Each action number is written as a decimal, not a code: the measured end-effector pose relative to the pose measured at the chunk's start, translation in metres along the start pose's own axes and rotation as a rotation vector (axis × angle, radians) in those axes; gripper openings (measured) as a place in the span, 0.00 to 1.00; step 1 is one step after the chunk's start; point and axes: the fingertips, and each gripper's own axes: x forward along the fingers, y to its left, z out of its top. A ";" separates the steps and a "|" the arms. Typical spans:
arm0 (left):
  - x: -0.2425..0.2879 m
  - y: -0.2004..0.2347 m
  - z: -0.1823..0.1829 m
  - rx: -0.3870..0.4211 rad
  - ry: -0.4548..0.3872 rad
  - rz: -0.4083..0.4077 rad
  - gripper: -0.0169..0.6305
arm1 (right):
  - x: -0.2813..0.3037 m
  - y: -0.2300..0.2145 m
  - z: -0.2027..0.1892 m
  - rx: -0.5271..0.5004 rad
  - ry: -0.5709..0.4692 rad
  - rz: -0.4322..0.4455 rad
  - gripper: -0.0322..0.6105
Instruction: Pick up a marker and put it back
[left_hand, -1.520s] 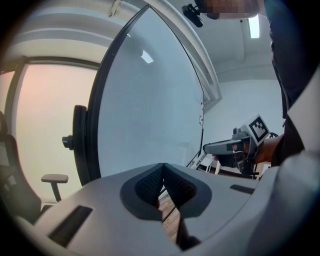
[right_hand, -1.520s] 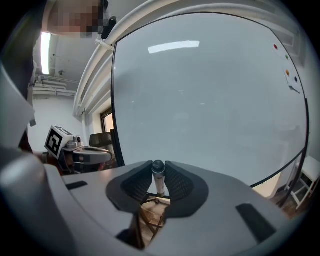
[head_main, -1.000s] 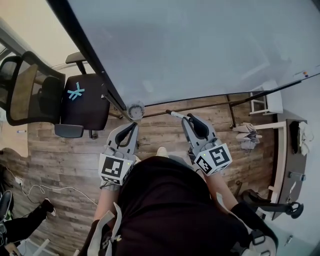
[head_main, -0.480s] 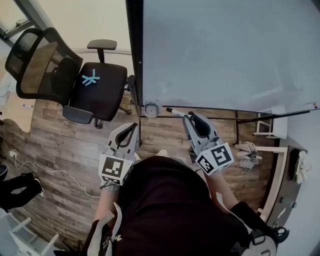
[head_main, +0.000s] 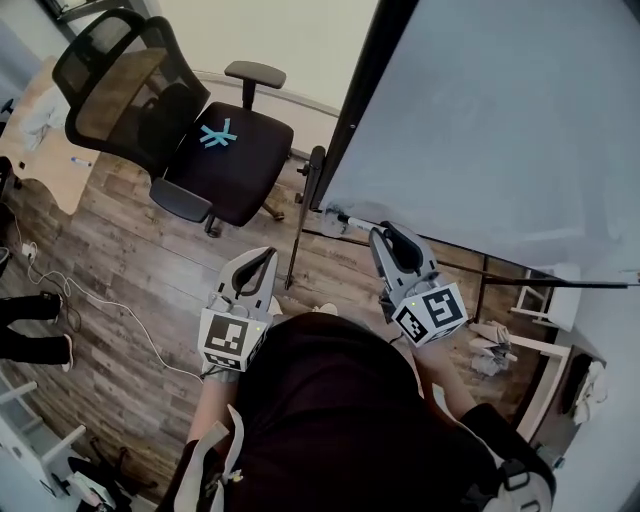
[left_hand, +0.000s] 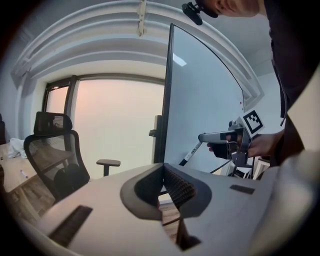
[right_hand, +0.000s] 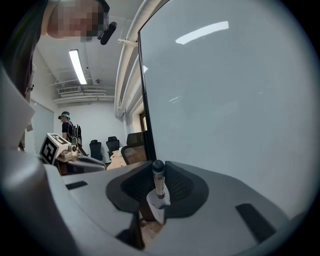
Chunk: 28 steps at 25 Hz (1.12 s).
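Head view: the right hand-held gripper is clamped on the marker, whose tip points out near the whiteboard's lower corner. The left hand-held gripper hangs beside it over the floor. Left gripper view: jaws together, nothing between them. Right gripper view: the marker is pinched between the jaws, with the whiteboard just beyond.
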 end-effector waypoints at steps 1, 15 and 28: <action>-0.003 0.003 -0.001 -0.004 0.004 0.016 0.04 | 0.004 0.000 -0.003 0.000 0.007 0.011 0.18; -0.043 0.013 -0.014 -0.050 0.030 0.181 0.04 | 0.035 0.011 -0.034 -0.022 0.093 0.133 0.18; -0.066 0.020 -0.025 -0.069 0.053 0.251 0.04 | 0.053 0.016 -0.063 -0.050 0.151 0.160 0.18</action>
